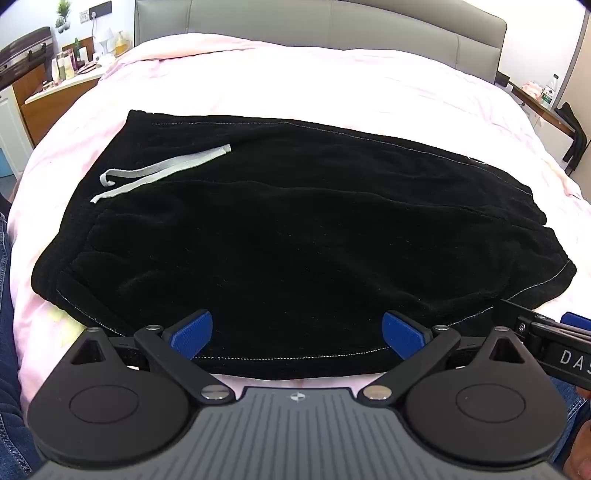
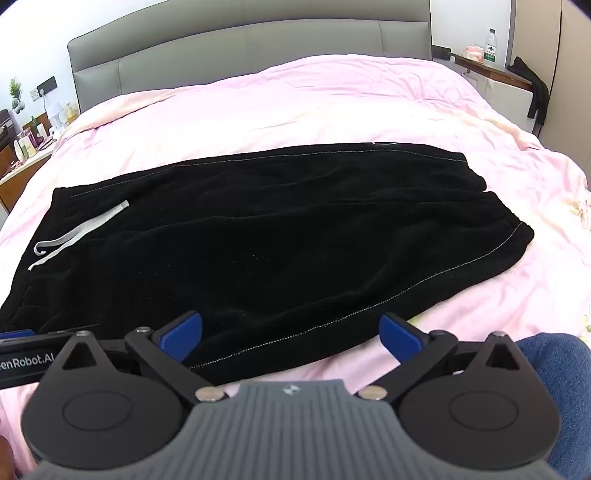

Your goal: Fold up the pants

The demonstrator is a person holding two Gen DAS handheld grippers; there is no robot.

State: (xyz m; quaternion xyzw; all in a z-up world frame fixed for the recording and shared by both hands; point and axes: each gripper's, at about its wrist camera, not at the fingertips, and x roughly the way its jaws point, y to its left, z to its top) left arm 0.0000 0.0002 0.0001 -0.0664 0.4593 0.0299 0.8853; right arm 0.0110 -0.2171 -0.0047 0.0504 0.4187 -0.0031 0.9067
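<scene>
Black pants lie flat on the pink bed cover, doubled over into a wide, short shape. The waistband is at the left, where a grey drawstring rests on top. My left gripper hovers wide open over the near stitched edge, with nothing pressed between its blue pads. Over the same near edge, further right, my right gripper is open too and holds nothing. Each gripper shows at the edge of the other's view: the right gripper's body and the left gripper's body.
A grey padded headboard stands at the far end. A cluttered nightstand stands at the far left. At the far right a shelf holds a water bottle, and a dark garment hangs off it. A person's jeans are close by.
</scene>
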